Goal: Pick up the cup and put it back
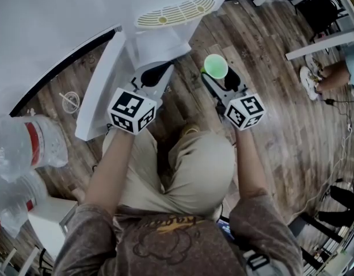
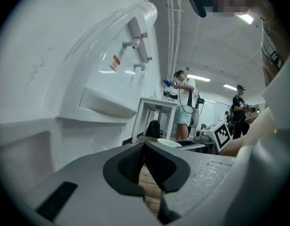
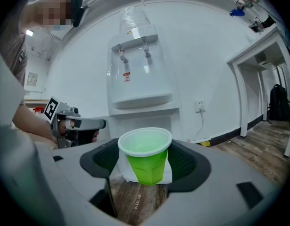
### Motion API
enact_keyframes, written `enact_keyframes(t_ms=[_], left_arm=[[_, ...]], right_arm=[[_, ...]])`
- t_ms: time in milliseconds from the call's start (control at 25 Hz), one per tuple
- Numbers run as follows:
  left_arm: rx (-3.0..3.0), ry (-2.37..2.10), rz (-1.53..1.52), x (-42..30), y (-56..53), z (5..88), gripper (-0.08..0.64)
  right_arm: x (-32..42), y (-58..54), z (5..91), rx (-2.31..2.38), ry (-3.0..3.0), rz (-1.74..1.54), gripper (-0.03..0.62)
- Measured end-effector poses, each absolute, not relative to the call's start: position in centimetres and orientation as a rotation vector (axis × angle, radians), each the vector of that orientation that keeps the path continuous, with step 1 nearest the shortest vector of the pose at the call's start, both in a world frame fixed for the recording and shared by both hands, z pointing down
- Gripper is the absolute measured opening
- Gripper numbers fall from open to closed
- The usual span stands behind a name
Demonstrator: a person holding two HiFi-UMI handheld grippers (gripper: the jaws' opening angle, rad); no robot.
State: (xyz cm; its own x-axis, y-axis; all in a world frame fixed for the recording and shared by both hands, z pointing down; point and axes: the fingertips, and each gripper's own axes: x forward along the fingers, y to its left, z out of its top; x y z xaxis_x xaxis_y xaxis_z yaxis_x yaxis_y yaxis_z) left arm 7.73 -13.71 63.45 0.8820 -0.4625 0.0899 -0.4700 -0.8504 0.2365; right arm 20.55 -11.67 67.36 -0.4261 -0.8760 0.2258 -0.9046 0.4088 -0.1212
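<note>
A green plastic cup (image 1: 215, 66) with a white rim is held upright above the wooden floor, and my right gripper (image 1: 219, 75) is shut on it. In the right gripper view the cup (image 3: 145, 161) sits between both dark pads (image 3: 188, 163), in front of the white water dispenser (image 3: 141, 74). My left gripper (image 1: 151, 73) hovers to the cup's left, close to the dispenser's base (image 1: 156, 45). Its pads (image 2: 130, 164) meet at the tips with nothing between them. The left gripper view shows the cup's rim (image 2: 169, 143) off to the right.
The dispenser's drip grille (image 1: 175, 11) lies straight ahead. Large clear water bottles (image 1: 27, 148) stand at the left. A white table (image 1: 315, 45) and another person's foot (image 1: 309, 79) are at the upper right, with cables (image 1: 338, 154) on the floor. People (image 2: 185, 102) stand in the background.
</note>
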Motion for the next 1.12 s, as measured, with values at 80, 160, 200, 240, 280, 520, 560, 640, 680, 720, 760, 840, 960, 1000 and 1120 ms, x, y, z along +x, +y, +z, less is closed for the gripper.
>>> enact_keyframes(t_ms=[80,160,200,240,280,520,560,640,680,720,760,840,960,1000,1120], left_arm=[[2.797,-0.709,0.030,7.5,-13.7,63.2,0.003],[2.800,-0.711,0.016,7.4,-13.7,63.0,0.003],[2.801,-0.714,0.011,7.2,-13.7,62.9,0.003],[2.802,-0.719,0.008,7.1,-13.7,62.8,0.003],[2.803,-0.723,0.007,7.0,-13.7,62.7,0.003],[2.788,-0.760,-0.020,5.8,-14.0,62.2,0.003],[2.785,-0.772,-0.021,5.5,-14.1,62.2,0.003],[2.779,-0.795,-0.018,4.9,-14.4,62.2,0.003],[2.775,-0.804,-0.018,4.7,-14.5,62.2,0.003],[2.769,-0.810,-0.020,4.5,-14.6,62.2,0.003],[2.761,-0.814,-0.026,4.4,-14.6,62.2,0.003],[2.750,-0.824,-0.036,4.3,-14.8,62.1,0.003],[2.740,-0.841,-0.035,3.8,-15.1,62.1,0.003],[2.735,-0.844,-0.035,3.6,-15.1,62.1,0.003],[2.722,-0.855,-0.035,3.1,-15.4,62.3,0.003]], right_arm=[[19.9,-12.8,67.2,1.577,-2.543,0.322,0.328],[19.1,-14.1,67.2,1.543,-2.559,0.307,0.328],[18.6,-14.8,67.2,1.526,-2.568,0.301,0.328],[18.1,-15.5,67.3,1.510,-2.579,0.296,0.328],[17.6,-16.3,67.4,1.494,-2.588,0.292,0.328],[14.8,-20.4,69.4,1.389,-2.601,0.270,0.328],[14.2,-21.2,69.9,1.370,-2.602,0.265,0.328],[13.2,-22.6,70.9,1.343,-2.608,0.261,0.328],[12.8,-23.3,71.4,1.335,-2.610,0.262,0.328],[12.5,-23.8,71.9,1.329,-2.610,0.264,0.328],[12.4,-24.4,72.4,1.325,-2.609,0.268,0.328],[12.1,-25.5,73.5,1.315,-2.604,0.276,0.328],[11.3,-27.3,75.3,1.295,-2.601,0.284,0.330],[11.1,-27.8,75.9,1.294,-2.599,0.288,0.330],[10.9,-29.4,77.5,1.296,-2.590,0.297,0.329]])
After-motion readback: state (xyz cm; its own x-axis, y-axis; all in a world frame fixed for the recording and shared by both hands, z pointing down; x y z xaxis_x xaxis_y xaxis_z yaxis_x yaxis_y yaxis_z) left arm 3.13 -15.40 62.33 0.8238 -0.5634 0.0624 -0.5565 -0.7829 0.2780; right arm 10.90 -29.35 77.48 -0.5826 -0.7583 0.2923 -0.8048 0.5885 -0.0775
